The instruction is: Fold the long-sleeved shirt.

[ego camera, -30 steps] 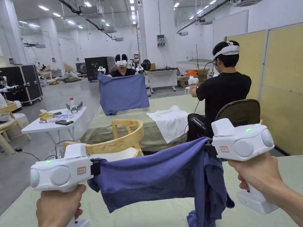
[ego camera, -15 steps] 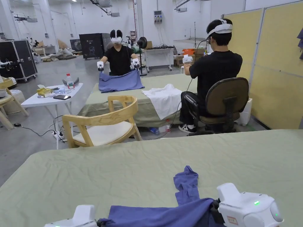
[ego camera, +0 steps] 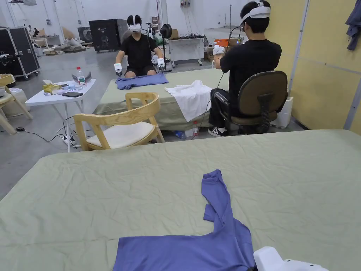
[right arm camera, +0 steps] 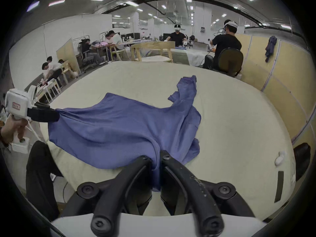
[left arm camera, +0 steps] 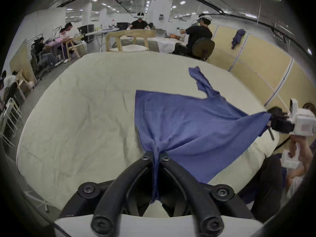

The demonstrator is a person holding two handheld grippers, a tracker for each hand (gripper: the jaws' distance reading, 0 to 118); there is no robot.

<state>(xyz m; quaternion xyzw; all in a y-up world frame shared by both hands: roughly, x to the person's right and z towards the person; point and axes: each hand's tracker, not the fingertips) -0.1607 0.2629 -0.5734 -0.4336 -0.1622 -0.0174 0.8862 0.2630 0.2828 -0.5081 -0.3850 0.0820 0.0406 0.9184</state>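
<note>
— Down it's come since a second ago: the blue shirt (ego camera: 183, 252) was held up in the air between the two grippers, and now most of it lies on the near part of the green table (ego camera: 105, 197), with one sleeve (ego camera: 215, 197) trailing toward the far side.

— How many grippers have hold of it?

— Two. On the left, the left gripper (left arm camera: 156, 158) has its jaws closed tight on a bunched bit of the shirt's near edge. To the right, the right gripper (right arm camera: 156, 157) is pinched shut on the cloth too, near the other corner.

— And beyond the table?

— One wooden chair (ego camera: 121, 121) past the far edge, then two people in black tops at a second green table; one sits on an office chair (ego camera: 262, 100). A white garment (ego camera: 192, 97) hangs over that table's edge.
</note>
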